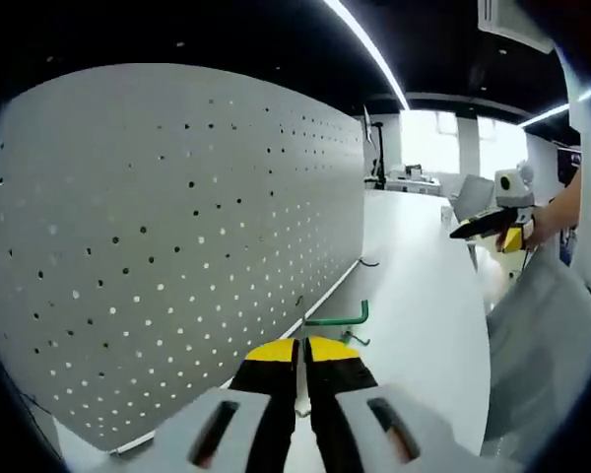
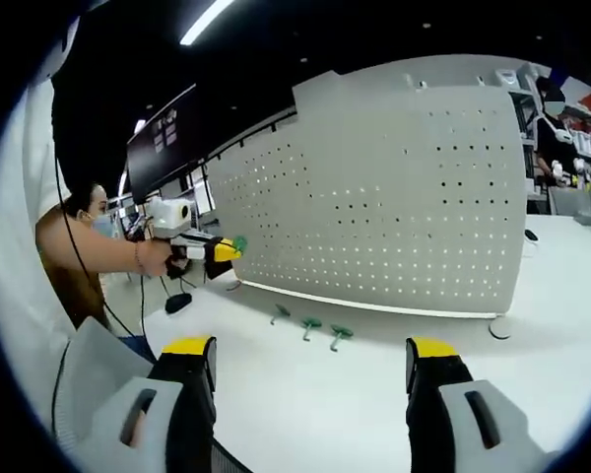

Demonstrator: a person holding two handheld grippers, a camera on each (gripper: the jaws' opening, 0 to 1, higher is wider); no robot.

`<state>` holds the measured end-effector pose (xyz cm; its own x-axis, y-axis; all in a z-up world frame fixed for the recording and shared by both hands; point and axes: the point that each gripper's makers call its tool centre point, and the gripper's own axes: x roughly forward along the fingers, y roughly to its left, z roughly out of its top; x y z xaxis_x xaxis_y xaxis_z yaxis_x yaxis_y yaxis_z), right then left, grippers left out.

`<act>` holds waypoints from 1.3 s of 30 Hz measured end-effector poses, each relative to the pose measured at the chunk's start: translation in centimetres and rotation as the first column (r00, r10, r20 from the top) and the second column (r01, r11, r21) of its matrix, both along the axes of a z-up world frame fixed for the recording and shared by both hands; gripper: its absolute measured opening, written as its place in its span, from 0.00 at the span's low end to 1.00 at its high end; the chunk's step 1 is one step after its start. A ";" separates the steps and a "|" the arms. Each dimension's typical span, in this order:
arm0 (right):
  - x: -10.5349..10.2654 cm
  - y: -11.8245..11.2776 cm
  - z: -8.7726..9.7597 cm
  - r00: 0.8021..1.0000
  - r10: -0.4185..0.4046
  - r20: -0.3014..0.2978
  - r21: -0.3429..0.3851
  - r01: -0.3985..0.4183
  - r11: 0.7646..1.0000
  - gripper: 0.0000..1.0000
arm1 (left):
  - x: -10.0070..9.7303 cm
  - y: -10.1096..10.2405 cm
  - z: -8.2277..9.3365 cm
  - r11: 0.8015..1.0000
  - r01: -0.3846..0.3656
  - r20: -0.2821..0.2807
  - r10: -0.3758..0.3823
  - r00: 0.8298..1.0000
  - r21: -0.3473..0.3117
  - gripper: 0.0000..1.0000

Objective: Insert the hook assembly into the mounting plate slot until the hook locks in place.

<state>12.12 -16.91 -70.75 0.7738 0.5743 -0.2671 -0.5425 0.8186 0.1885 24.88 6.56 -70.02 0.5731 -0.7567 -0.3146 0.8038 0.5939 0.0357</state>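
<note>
The white perforated mounting plate stands upright on the white table and takes up the left of the left gripper view. My left gripper is shut on a green hook, whose bent end points ahead along the plate's lower edge. My right gripper shows far right, held by a hand. In the right gripper view my right gripper is wide open with nothing between the jaws. Three green hooks lie on the table in front of the plate. At the left a person's hand holds the left gripper with its green hook.
The white table stretches out in front of the plate. A dark monitor stands behind the plate's left end, with a black cable and small object beneath it. A round white foot sits at the plate's right end. Grey cloth hangs close on the right.
</note>
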 end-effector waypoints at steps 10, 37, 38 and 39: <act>-0.2 0.6 1.3 0.999 0.012 0.034 0.010 -0.013 1.000 0.76 | -2.1 -0.9 2.5 0.996 -0.024 0.038 0.027 0.999 -0.084 0.02; -0.7 1.8 2.2 0.997 0.032 0.066 0.040 -0.035 0.999 0.76 | -5.7 -1.9 6.5 0.957 -0.087 0.096 0.117 0.988 -0.275 0.03; -0.7 1.8 2.3 0.997 0.033 0.068 0.044 -0.036 0.998 0.76 | -5.7 -1.8 6.5 0.958 -0.089 0.101 0.121 0.988 -0.272 0.03; -0.7 1.9 2.4 0.997 0.037 0.074 0.050 -0.041 0.998 0.76 | -5.7 -1.8 6.4 0.959 -0.091 0.101 0.122 0.987 -0.269 0.03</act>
